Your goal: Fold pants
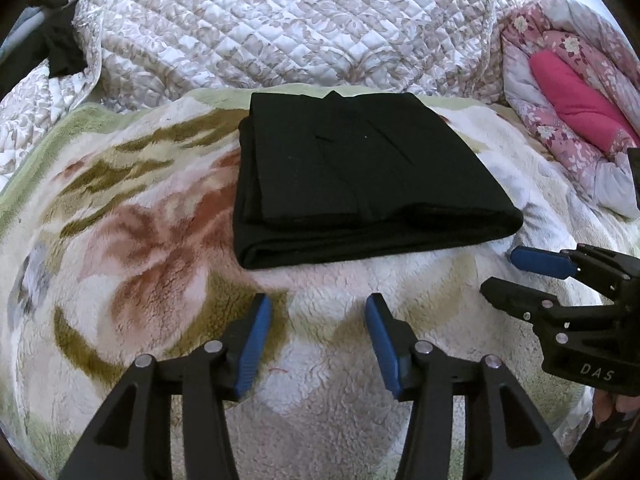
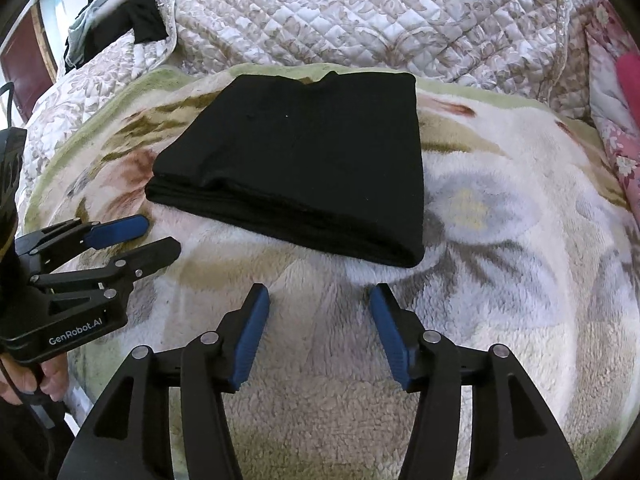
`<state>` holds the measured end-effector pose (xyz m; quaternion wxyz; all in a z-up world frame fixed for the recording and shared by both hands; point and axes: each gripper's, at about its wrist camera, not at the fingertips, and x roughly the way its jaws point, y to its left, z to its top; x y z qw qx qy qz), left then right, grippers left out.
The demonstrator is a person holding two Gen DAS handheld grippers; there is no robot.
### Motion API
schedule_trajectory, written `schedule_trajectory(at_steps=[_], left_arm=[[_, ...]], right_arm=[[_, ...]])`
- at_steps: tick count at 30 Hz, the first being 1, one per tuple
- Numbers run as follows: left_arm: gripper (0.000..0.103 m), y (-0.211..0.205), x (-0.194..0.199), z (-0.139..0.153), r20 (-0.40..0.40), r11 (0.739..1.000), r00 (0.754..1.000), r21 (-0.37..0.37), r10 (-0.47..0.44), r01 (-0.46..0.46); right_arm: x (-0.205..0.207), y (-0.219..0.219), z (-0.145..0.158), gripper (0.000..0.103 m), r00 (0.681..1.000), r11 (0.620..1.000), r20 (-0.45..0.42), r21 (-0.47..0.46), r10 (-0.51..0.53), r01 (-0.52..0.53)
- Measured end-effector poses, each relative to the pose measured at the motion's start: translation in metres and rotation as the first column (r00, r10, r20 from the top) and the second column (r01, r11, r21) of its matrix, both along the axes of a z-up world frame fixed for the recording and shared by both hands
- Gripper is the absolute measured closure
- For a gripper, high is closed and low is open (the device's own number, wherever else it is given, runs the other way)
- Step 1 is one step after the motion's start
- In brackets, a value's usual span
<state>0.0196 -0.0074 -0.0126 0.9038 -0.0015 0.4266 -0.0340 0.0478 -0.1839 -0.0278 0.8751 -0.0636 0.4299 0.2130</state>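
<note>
The black pants [image 1: 360, 176] lie folded into a thick, compact rectangle on a fleece blanket; they also show in the right wrist view [image 2: 304, 168]. My left gripper [image 1: 318, 304] is open and empty, just short of the near edge of the pants. My right gripper [image 2: 318, 294] is open and empty, near the front right corner of the pants. Each gripper shows in the other's view: the right one [image 1: 500, 270] at the right edge, the left one [image 2: 162, 234] at the left edge, both with jaws apart.
A floral fleece blanket [image 1: 160, 240] covers the bed. A quilted beige bedspread [image 1: 280, 20] is heaped behind the pants. A pink floral comforter [image 1: 576, 120] lies at the far right. Dark clothes [image 2: 136, 12] hang at the far left.
</note>
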Motion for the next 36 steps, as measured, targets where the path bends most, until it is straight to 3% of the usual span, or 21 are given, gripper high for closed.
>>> schedule_trajectory(at_steps=[36], left_arm=[[0.047,-0.0026,0.0007,-0.0008,-0.002,1.000,1.000,0.016,-0.003,0.003]], right_arm=[[-0.0033,0.0017,-0.0004,0.047,1.000,1.000,0.011,-0.010,0.002,-0.002]])
